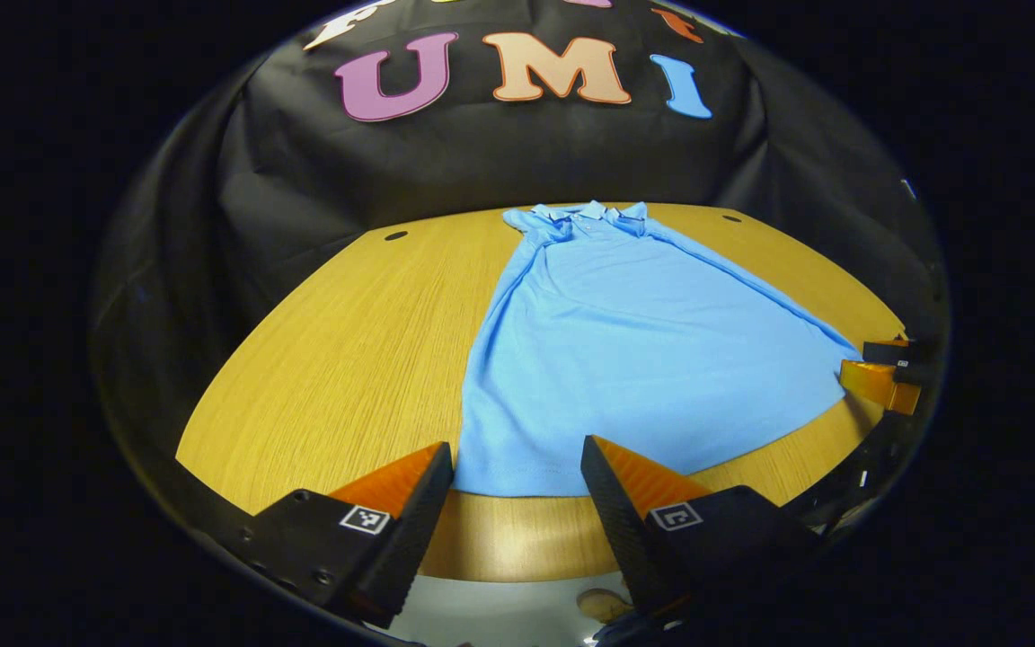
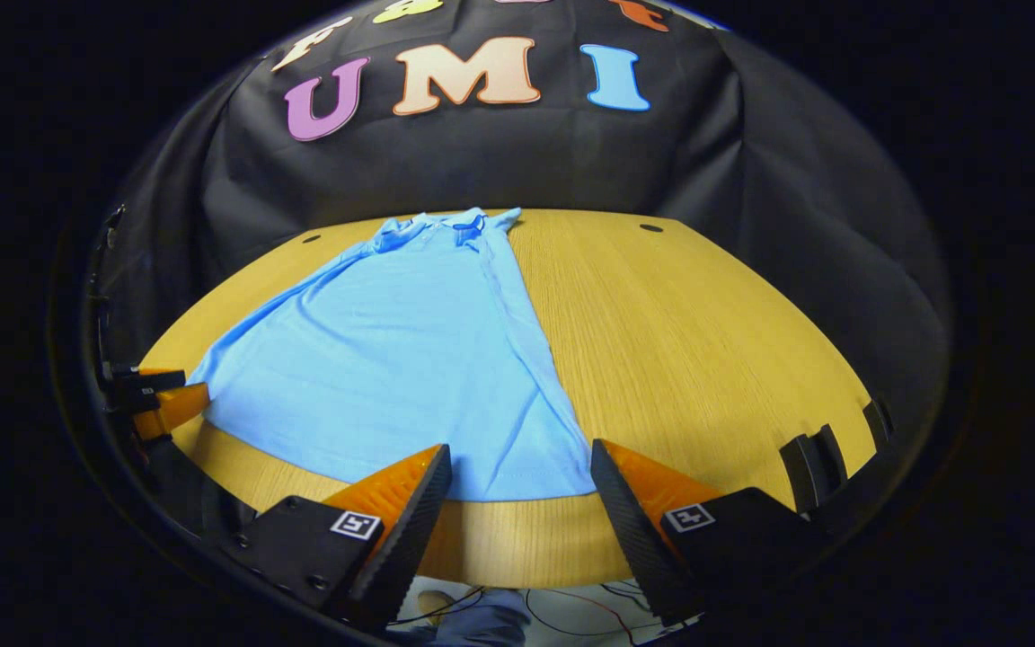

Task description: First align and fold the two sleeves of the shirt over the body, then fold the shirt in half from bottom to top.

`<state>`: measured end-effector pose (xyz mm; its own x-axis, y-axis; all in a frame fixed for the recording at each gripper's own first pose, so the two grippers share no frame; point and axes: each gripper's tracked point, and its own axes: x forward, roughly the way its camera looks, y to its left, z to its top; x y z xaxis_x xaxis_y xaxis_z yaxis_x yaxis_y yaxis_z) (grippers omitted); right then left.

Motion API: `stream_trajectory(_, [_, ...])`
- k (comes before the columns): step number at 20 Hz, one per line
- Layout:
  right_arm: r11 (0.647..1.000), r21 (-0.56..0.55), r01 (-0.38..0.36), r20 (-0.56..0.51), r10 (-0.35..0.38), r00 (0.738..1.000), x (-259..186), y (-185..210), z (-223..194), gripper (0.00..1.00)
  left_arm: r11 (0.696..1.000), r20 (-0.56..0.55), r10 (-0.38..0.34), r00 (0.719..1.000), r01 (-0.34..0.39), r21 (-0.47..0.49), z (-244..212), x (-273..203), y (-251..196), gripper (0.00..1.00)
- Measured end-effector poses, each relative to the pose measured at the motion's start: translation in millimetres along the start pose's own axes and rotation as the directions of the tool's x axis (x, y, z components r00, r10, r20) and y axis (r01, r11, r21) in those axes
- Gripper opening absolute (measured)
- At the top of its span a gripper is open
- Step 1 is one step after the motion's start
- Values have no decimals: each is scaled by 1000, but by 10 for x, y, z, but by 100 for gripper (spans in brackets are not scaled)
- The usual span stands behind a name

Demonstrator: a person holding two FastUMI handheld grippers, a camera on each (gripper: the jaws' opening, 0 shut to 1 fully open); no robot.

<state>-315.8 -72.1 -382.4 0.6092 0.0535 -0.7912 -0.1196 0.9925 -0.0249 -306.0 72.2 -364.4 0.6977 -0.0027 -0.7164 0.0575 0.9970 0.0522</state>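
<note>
A light blue polo shirt lies flat on the wooden table, collar at the far side and hem toward me. Long creases run down both of its side edges. My left gripper is open just above the table's front edge, its fingers straddling the hem's left corner without touching the cloth. My right gripper is open the same way at the hem's right corner. Each gripper also appears from the side in the other's view: the right gripper and the left gripper.
The table's front edge runs just under both grippers, with floor and cables below it. Small cable holes sit near the back corners. A black slotted bracket stands at the right rim. Bare wood flanks the shirt.
</note>
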Motion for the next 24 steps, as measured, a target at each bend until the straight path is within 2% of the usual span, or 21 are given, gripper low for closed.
stream_trajectory(2, [1000, -10, -21, 2, 21, 1000, -5, 31, -27, 98, 997, -1, -23, 1000, 23, -76, -1, -2, -53, 84])
stream_trajectory(5, [999, -24, -45, -1, 45, 999, 5, 125, -19, 80, 997, 22, -62, 998, 62, -33, 3, 12, -186, 71])
stream_trajectory(6, [998, -34, -56, 0, 56, 998, 1, 171, -3, 55, 997, 32, -81, 996, 81, -11, 29, 8, -238, 51])
stream_trajectory(7, [997, -48, -64, -7, 63, 998, 4, 245, -30, 50, 997, 44, -83, 996, 83, 10, 30, 1, -266, 40])
stream_trajectory(8, [996, -66, -63, -1, 63, 998, -7, 275, -10, 28, 996, 44, -85, 995, 84, 20, 35, 10, -295, 21])
stream_trajectory(9, [995, -80, -67, -6, 66, 998, 12, 299, -19, 15, 997, 42, -66, 997, 65, 31, 12, 19, -297, 14])
stream_trajectory(10, [994, -78, -73, -10, 73, 997, 19, 322, -2, 10, 998, 29, -44, 999, 43, 46, 9, 26, -294, 3])
stream_trajectory(11, [995, -63, -75, -19, 74, 997, -25, 321, -3, 10, 997, 13, -24, 1000, 23, 72, 5, 33, -301, 2])
stream_trajectory(12, [996, -45, -81, -31, 80, 996, 1, 324, 4, 3, 995, -2, -10, 1000, 10, 99, 9, 44, -306, 1])
stream_trajectory(14, [996, -22, -84, -48, 83, 995, 33, 324, 30, 3, 993, -11, -17, 1000, 18, 115, 70, 59, -328, 0])
stream_trajectory(17, [997, -3, -83, -31, 83, 996, 14, 304, 193, 3, 998, -30, -57, 998, 58, 39, 164, 56, -371, 0])
stream_trajectory(24, [993, 6, -120, 66, 119, 991, 105, 388, 891, 2, 999, 51, -52, 997, 52, 13, 836, 168, -223, 0])
